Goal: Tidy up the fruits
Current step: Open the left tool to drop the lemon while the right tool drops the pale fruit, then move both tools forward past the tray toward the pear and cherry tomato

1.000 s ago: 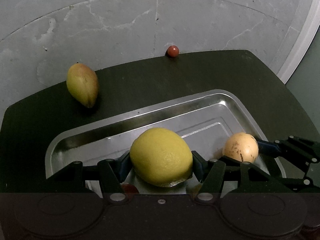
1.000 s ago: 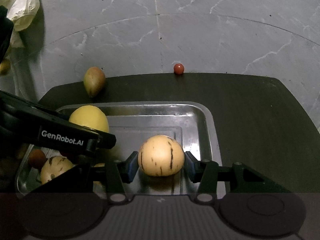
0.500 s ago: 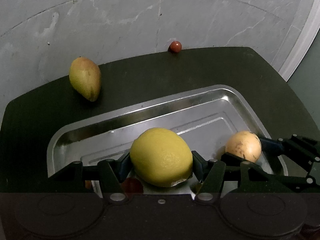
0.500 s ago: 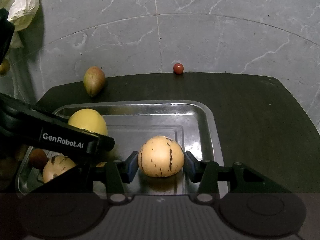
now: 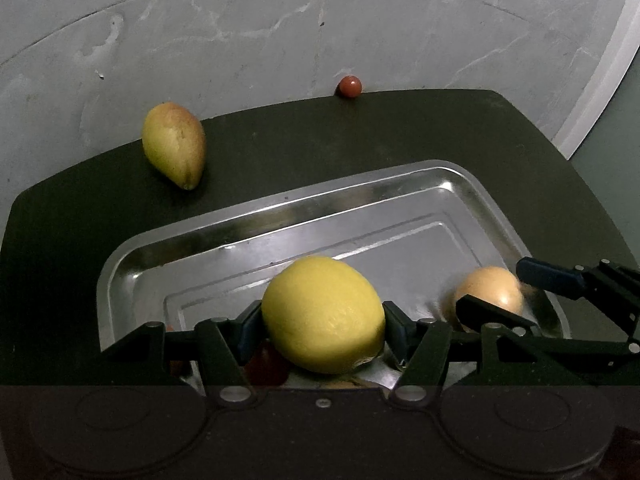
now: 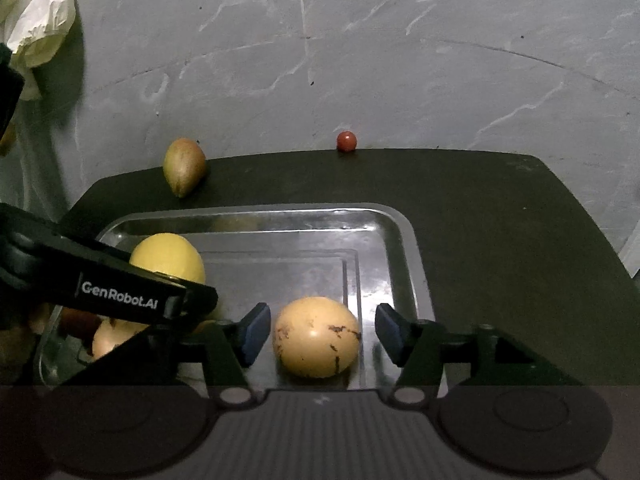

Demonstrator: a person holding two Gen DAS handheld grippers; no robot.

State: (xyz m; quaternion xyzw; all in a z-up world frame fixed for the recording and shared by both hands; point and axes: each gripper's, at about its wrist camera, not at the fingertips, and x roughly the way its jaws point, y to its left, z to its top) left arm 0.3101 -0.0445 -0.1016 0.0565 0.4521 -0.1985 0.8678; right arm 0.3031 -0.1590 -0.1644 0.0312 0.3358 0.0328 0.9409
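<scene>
Fruits are split between a steel tray (image 6: 404,240) and the dark mat (image 6: 500,220) beneath it: the left gripper (image 5: 320,330) has its fingers pressed against both sides of a yellow lemon (image 5: 323,314) over the tray's 7 o'clock end, while the right gripper (image 6: 318,332) stands spread, its pads clear of the speckled tan fruit (image 6: 316,336) lying on the tray floor between them. Off the tray, a green-yellow mango (image 6: 184,166) lies on the mat at 11 o'clock and a small red fruit (image 6: 346,141) sits at the mat's far edge at 12 o'clock.

Left gripper (image 5: 323,326): black linkage arms, blue pads (image 5: 249,330), silver pivot screws. Right gripper (image 6: 318,334): same build. White "GenRobot.AI" marking on left gripper side.
</scene>
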